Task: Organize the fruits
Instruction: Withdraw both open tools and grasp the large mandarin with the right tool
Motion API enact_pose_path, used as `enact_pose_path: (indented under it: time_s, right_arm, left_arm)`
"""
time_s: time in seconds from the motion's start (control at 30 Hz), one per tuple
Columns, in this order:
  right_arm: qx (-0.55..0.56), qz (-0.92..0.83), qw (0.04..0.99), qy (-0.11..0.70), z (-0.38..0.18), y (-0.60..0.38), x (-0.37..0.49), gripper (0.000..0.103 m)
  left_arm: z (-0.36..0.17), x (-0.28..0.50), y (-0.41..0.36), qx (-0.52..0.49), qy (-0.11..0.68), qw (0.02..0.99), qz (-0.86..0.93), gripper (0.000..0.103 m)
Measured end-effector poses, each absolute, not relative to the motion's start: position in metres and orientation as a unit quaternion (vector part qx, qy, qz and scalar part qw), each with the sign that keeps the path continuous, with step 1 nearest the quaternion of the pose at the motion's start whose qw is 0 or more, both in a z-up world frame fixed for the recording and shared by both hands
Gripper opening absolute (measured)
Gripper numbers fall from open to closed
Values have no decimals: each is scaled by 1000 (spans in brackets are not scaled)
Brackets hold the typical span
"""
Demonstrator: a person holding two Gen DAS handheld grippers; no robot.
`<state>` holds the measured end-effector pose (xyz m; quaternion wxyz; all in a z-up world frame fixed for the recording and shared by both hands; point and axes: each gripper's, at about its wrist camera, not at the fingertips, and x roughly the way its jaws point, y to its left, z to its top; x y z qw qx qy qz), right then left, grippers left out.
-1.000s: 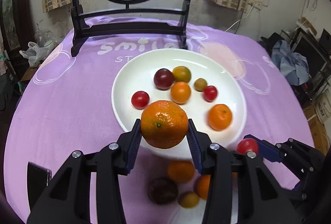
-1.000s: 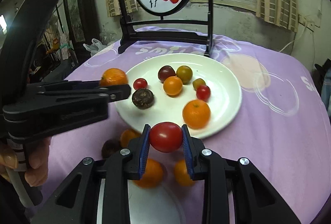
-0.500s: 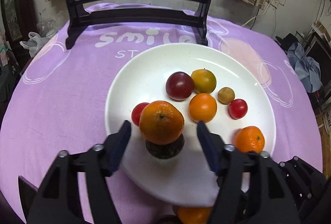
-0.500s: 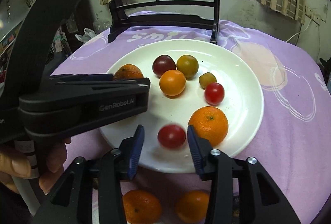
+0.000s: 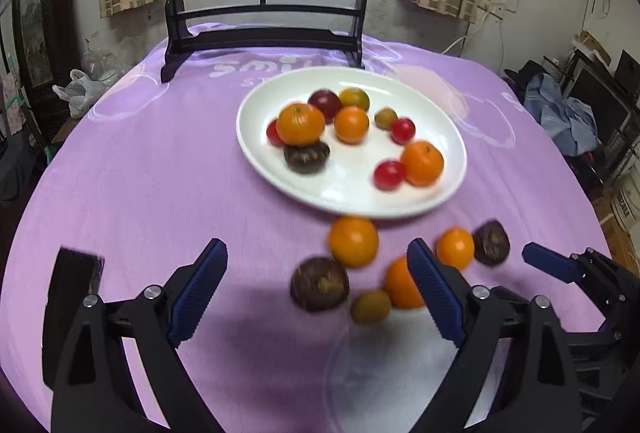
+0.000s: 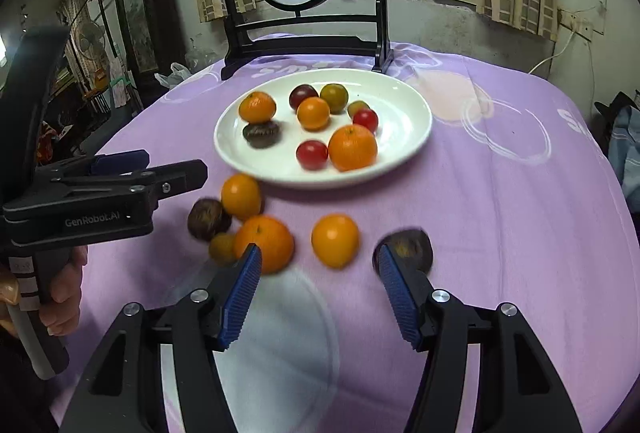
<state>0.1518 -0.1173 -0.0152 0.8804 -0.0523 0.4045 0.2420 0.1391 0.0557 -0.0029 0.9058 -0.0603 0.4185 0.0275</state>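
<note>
While both tongs stand wide apart and empty, the right tongs [image 6: 320,285] hover just short of a small orange fruit [image 6: 335,241] on the purple table [image 6: 500,217], near the white plate [image 6: 412,137]. The fruit is likely light, round and firm (prone to roll), so grip across its widest part with modest force. The left tongs [image 5: 316,291] face a dark fruit [image 5: 319,284], judged softer.
</note>
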Motion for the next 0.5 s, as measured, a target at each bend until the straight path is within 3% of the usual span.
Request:
enact_pose_path:
  time_s: [0.2,0.5]
  right_arm:
    - [-63,238,867,433,-36,-125,125,63]
    - [-133,229,856,443,-59,-85,124,61]
  left_arm:
    - [-28,112,43,-49,443,895,-3,91]
    - [-33,106,46,-21,418,908,-13,96]
